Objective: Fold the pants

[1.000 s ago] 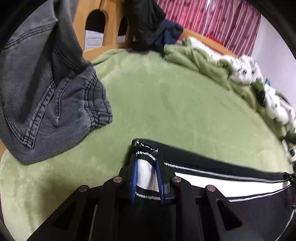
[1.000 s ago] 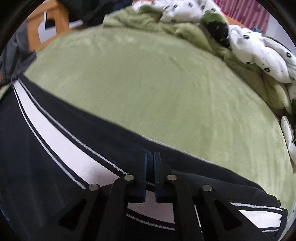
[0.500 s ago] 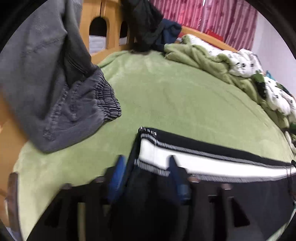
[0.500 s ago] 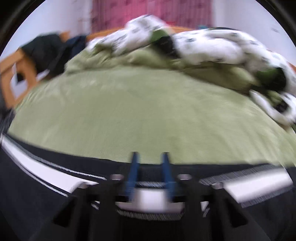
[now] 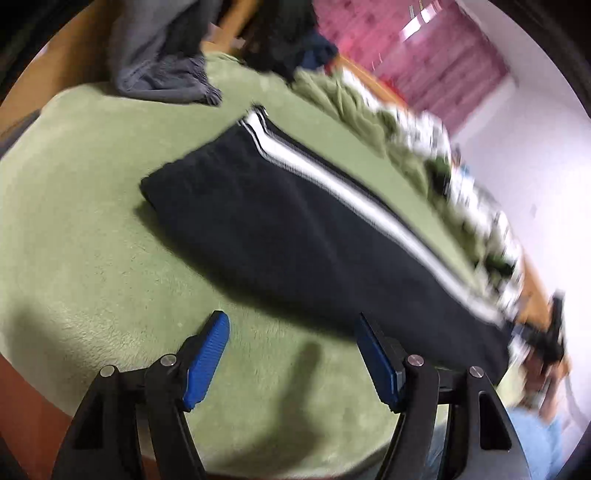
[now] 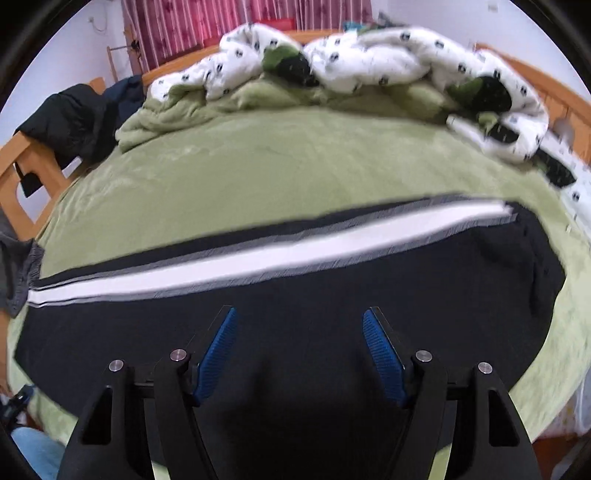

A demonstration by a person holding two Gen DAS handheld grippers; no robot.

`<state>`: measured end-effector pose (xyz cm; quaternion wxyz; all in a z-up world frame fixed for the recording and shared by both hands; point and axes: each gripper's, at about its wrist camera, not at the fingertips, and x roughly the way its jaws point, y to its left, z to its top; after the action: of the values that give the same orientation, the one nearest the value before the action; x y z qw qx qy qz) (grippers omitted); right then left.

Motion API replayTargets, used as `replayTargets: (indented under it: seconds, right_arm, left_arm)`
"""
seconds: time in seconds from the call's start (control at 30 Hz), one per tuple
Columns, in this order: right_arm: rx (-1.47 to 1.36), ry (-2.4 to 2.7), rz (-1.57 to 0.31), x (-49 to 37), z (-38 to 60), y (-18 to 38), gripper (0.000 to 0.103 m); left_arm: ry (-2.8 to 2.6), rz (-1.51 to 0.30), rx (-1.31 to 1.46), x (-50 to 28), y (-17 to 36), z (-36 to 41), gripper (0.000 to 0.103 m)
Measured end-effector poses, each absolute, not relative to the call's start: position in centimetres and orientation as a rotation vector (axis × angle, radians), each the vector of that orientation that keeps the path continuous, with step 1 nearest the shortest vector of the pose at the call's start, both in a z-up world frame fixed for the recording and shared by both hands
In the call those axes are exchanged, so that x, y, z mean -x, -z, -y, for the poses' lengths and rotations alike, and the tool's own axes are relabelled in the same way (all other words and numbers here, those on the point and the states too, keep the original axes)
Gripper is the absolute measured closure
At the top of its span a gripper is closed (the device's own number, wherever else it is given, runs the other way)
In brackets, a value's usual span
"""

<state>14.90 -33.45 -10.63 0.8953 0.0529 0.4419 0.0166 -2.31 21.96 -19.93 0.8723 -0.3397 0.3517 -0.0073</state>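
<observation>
The black pants (image 5: 295,236) lie stretched flat on the bed (image 5: 92,221), on its green blanket, one long dark band with a white side stripe (image 5: 351,192) running along the far edge. In the left wrist view the pants run from the far left down toward the near right, and the hem end sits just short of the grey jeans (image 5: 162,70) heaped at the far left corner, the two apart.

The left gripper (image 5: 291,354) hangs over bare green blanket just near of the pants, jaws spread wide and grasping nothing; its blue pads (image 5: 207,362) stand well apart, and the right-hand pad sits just beside the near edge of the pants. The view is blurred, so whether it touches the fabric cannot be told.

The right gripper (image 6: 299,350) hovers over the black cloth (image 6: 295,295) itself, jaws also released, blue pads (image 6: 384,358) splayed with dark fabric showing between them. From there the stripe (image 6: 258,262) crosses the scene from left to right beyond the fingers.

At the far side of the bed a white patterned duvet (image 6: 369,62) lies bunched with green bedding, dark clothes (image 6: 74,118) hang over the wooden bed frame (image 6: 22,166) at far left, and red curtains (image 6: 221,22) hang behind.
</observation>
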Motion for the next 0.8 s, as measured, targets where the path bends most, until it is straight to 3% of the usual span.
replayTargets:
  seconds: [0.1,0.17,0.27,0.3,0.33,0.53,0.8]
  right_arm:
    - [-0.163,-0.116,-0.991,-14.2,31.6,11.1,0.033]
    - [-0.183,-0.131,-0.986,-13.0,30.5,11.0,0.033]
    - [-0.195,-0.127,-0.969,-12.1,29.3,11.1,0.033]
    - [-0.204,-0.13,-0.96,-11.7,29.0,11.2,0.033]
    - [-0.216,-0.133,-0.952,-11.3,28.9,11.4,0.033]
    - [-0.124,-0.116,-0.952,-10.4,28.8,11.3,0.033]
    - [-0.138,-0.079,-0.894,-9.8,32.2,10.6,0.033]
  left_arm:
    - [-0.04,-0.675,0.805,0.9,20.6,-23.1,0.034]
    - [-0.107,-0.639,0.821,-0.2,20.4,-24.1,0.04]
    - [-0.227,-0.651,0.841,-2.1,20.5,-26.3,0.06]
    - [-0.261,-0.666,0.869,-2.6,20.7,-27.0,0.075]
    - [-0.283,-0.681,0.886,-3.0,20.8,-27.6,0.081]
    - [-0.317,-0.714,0.744,-5.1,16.8,-26.9,0.088]
    - [-0.263,-0.651,0.265,-7.6,5.6,-15.9,0.089]
